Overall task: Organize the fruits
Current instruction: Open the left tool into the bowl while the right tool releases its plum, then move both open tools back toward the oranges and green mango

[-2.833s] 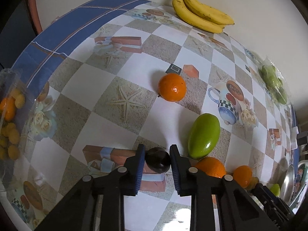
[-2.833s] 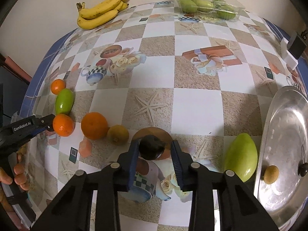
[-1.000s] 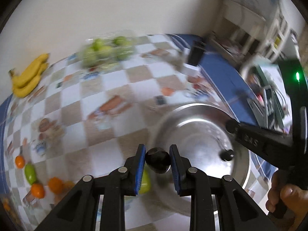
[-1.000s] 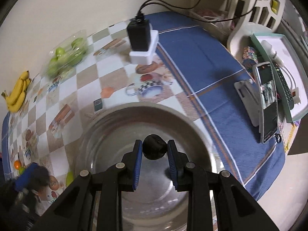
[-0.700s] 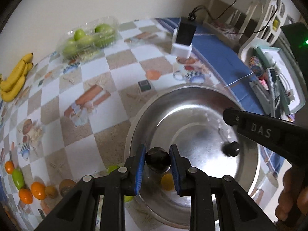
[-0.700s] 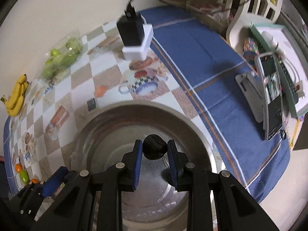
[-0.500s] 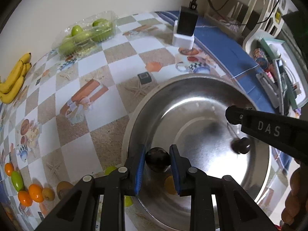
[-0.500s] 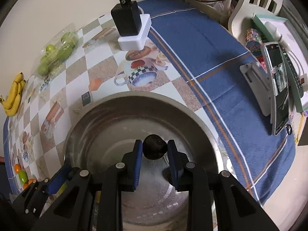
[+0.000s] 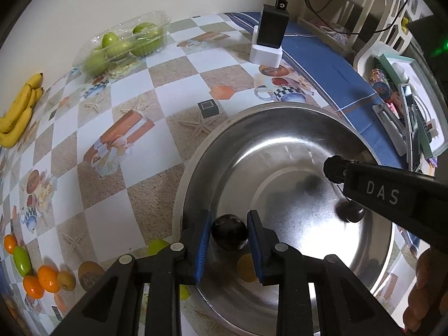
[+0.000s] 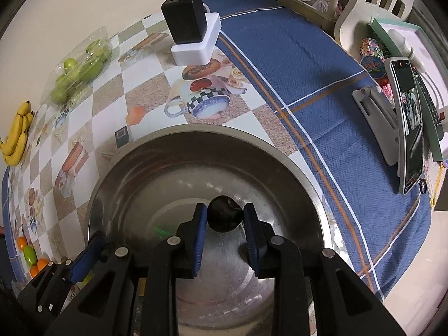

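Note:
My left gripper [image 9: 228, 233] is shut on a dark plum [image 9: 229, 231] and holds it over the near left side of the big steel bowl [image 9: 212, 151]. My right gripper [image 10: 224, 219] is shut on another dark plum [image 10: 224, 215] over the middle of the same bowl [image 10: 201, 134]; it shows from the side in the left wrist view [image 9: 348, 210]. A small yellow fruit [image 9: 246, 264] lies in the bowl under my left fingers. A green mango [image 9: 158, 246] lies just outside the bowl's left rim.
Bananas [image 9: 19, 114] and a clear box of green fruit [image 9: 123, 44] lie at the table's far side. Oranges, a small green mango and a brown fruit [image 9: 42, 277] sit at the left. A black charger on a white block [image 10: 191, 36] stands behind the bowl. A phone on a stand [image 10: 403, 128] is at the right.
Both grippers, each with its plum, have travelled from the fruit on the table to over the steel bowl and have sunk lower into it in the last second.

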`<state>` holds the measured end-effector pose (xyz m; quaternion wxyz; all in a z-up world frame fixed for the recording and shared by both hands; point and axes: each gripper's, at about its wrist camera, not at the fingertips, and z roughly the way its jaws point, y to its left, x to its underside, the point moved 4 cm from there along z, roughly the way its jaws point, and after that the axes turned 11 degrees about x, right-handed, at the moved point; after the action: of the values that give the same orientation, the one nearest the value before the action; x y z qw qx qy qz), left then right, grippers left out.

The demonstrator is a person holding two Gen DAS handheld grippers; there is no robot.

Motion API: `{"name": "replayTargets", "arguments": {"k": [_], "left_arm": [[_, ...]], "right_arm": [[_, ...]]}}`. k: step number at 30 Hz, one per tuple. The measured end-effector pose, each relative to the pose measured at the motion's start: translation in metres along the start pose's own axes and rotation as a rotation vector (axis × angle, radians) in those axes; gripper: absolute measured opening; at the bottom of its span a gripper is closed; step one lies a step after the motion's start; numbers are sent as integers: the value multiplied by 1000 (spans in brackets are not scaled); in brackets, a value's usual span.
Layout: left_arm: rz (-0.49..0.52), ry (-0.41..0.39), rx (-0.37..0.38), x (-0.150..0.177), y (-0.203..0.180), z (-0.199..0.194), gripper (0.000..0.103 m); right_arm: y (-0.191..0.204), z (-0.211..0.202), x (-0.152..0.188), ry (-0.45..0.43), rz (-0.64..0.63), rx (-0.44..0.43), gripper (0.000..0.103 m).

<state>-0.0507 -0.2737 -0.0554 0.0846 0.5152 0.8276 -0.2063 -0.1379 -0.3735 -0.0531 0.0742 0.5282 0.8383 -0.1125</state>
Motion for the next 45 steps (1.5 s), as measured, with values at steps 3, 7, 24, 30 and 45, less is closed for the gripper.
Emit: {"name": "replayTargets", "arguments": {"k": [3,7,24,30,45], "left_arm": [[-2,-7,20,-1,-2,-4,46],[7,-26,24,-3,-3,-14,48],[-314,-28,-162,12,91,-53,86],[-375,-37,-196,24,113,-57,101],[-430,-56,-187,31,129,-65,103]], "right_arm": [[-2,1,0,5,3,11,29],[-3,-4,-2,-8,12,8,39],[24,-25,6,-45,-84,-31,71],[30,-18,11,-31,-102,-26,85],[35,-14,14,-25,-85,-29,103]]}}
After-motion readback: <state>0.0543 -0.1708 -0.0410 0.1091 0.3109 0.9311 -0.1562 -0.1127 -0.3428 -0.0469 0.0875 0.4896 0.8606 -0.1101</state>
